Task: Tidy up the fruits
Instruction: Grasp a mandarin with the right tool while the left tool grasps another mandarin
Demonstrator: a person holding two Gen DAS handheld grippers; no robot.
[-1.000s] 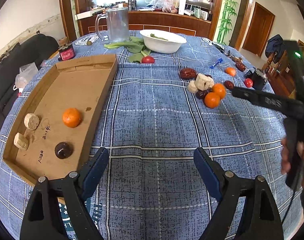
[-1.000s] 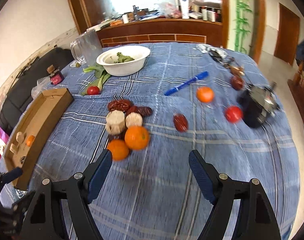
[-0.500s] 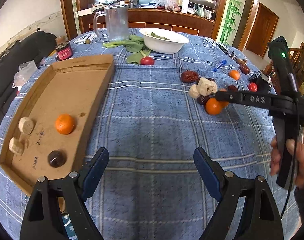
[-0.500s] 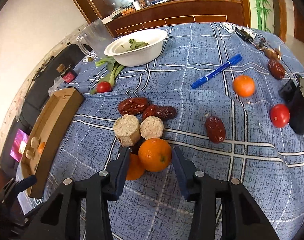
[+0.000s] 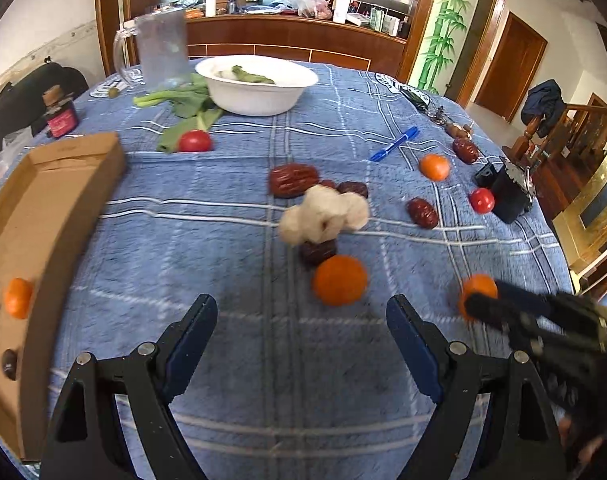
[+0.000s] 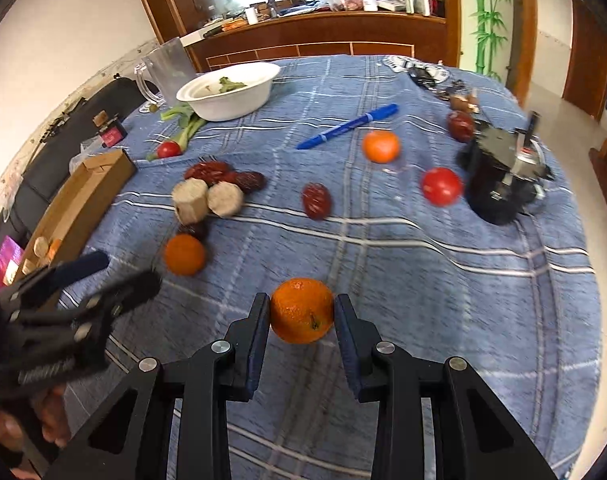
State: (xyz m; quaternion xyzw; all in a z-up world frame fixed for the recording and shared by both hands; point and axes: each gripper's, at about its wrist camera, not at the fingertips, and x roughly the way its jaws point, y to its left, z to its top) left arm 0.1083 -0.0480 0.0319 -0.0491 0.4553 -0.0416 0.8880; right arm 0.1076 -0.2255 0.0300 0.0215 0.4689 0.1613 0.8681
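The orange (image 6: 302, 310) that sat a moment before in the small heap of fruit was now clamped between the two blue pads of the right gripper (image 6: 302, 312), which had just been closing on it; half a second earlier the jaws stood a little apart on both sides of it, and a second earlier they were wide and empty. In the right wrist view the fruit seemed pulled clear of the heap, towards the near side of the blue checked tablecloth (image 6: 443, 280), though whether it was lifted off the cloth I could not tell. A second orange (image 5: 339, 280) remained on the cloth beside a dark date (image 5: 318, 251) and the pale round pieces (image 5: 323, 216). The left gripper (image 5: 301, 340) had its jaws wide apart with nothing between them, and it had swung from the cardboard tray (image 5: 59, 184) towards this heap, so the second orange lay just ahead of it. The tray already held one orange (image 5: 17, 298) and a dark fruit (image 5: 9, 364). In my judgement the grasp was done and the carrying to the tray was the next step, while many fruits were still scattered
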